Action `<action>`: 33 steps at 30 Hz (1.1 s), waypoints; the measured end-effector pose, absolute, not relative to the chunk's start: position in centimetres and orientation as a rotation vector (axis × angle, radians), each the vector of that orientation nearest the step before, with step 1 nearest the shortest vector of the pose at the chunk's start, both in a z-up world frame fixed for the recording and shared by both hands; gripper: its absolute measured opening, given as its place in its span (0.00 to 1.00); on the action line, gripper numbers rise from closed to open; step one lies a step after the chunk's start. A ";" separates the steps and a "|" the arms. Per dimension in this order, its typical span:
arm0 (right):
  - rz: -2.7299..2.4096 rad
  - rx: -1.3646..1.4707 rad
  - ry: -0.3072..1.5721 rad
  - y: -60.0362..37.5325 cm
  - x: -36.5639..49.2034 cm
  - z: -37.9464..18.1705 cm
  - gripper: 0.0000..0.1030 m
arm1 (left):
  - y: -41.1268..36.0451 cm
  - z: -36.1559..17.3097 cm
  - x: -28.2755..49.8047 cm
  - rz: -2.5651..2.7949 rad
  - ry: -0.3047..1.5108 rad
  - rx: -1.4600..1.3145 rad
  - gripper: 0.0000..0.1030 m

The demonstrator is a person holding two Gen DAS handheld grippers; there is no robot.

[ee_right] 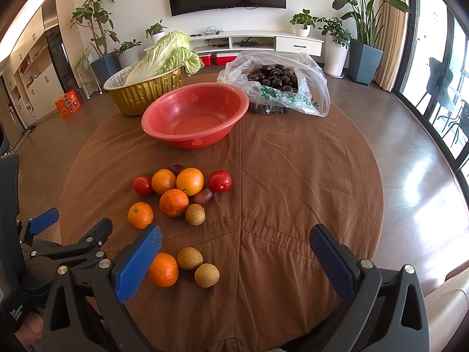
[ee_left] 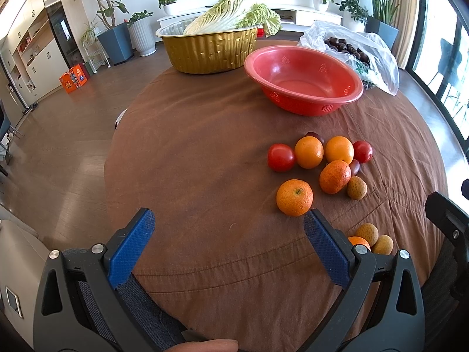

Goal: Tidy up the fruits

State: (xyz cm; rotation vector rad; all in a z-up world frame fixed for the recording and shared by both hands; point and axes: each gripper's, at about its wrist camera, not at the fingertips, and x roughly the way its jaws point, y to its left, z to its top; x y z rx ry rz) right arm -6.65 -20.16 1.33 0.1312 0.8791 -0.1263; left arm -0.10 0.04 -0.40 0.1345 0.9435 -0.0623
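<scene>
On the brown-clothed bench (ee_right: 293, 176), nothing is lying in the red bowl (ee_right: 195, 117) yet, so by my judgement the sorting is only just beginning: every fruit is sitting loose on the cloth, well short of the bowl.

Both grippers are hovering at the near edge. The left gripper (ee_left: 228, 220) is standing wide and holding nothing, with its right fingertip just beside a tangerine (ee_left: 294, 197). The right gripper (ee_right: 236, 239) is likewise spread wide and empty, with an orange (ee_right: 163, 270) and two longans (ee_right: 190, 258) (ee_right: 207, 275) lying low between its fingers, toward the left one.

The main cluster is sitting between the grippers and the bowl: two tomatoes (ee_right: 143, 185) (ee_right: 220, 181), two smooth oranges (ee_right: 163, 181) (ee_right: 190, 181), a rougher mandarin (ee_right: 173, 202), another longan (ee_right: 195, 214) and a small dark fruit (ee_right: 203, 196), several of them touching.

The next move, I judge, is calling for one gripper to be settling over a single fruit, most likely the near orange or the lone tangerine, and closing gently, since the neighbours are lying close enough to be nudged.

As to orientation, most pieces are near round with no clear long axis. The tangerine is showing its stem end upward. The mandarin is looking slightly oval, its long axis tilting from near-left to far-right in the left view. The dark fruit is oblong, lying roughly crosswise.

Behind the bowl, a gold tray (ee_right: 140, 94) is holding cabbage (ee_right: 164, 55), and a plastic bag (ee_right: 278, 85) is holding dark round things.
</scene>
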 end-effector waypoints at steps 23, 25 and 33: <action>-0.077 0.173 0.875 -22.7 -7.9 0.2 1.00 | 0.8 -0.4 -0.6 -0.202 0.910 0.153 1.00; -0.040 0.190 0.885 -24.1 -8.6 0.2 1.00 | 0.5 -0.3 -1.0 -0.307 0.883 0.211 1.00; 0.109 0.147 0.951 -23.7 -9.7 -1.6 0.96 | -1.3 -3.4 -4.5 -0.555 0.896 0.486 1.00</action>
